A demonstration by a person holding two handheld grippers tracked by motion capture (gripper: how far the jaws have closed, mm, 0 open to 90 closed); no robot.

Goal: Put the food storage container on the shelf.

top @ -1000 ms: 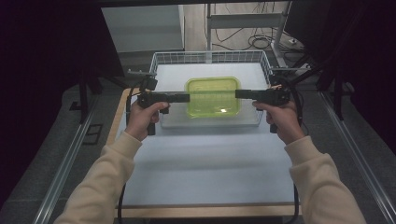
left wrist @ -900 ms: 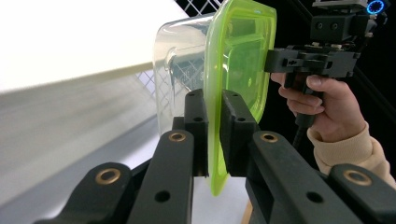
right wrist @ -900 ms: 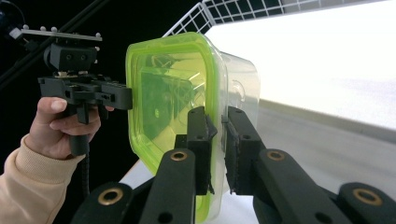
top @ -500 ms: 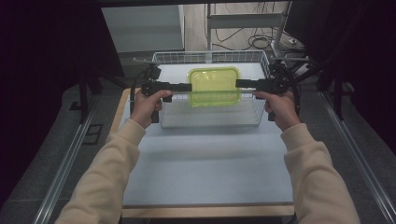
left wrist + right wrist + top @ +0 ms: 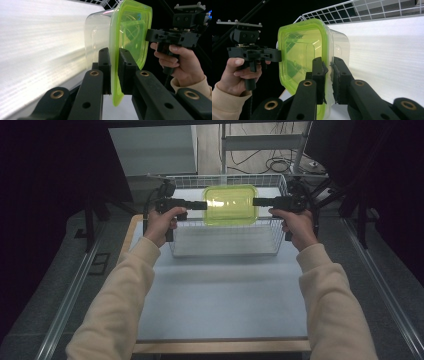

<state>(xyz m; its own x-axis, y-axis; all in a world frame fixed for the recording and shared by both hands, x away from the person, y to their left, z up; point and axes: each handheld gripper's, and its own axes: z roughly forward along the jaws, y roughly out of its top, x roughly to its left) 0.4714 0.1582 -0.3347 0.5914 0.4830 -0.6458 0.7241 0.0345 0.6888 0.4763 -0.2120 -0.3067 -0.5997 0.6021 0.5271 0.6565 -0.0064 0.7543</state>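
Left tool (image 5: pixel 200 205) and right tool (image 5: pixel 258 202): each clamped on an opposite rim of green-lidded box (image 5: pixel 231 205), held level above wire basket (image 5: pixel 225 240) on surface (image 5: pixel 220 305).

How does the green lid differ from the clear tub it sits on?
The lid is bright yellow-green and see-through; the tub is colourless. The lid is thin and flat with a rim that juts past the tub's deeper walls. Both share rounded corners, and both grippers clamp that rim.
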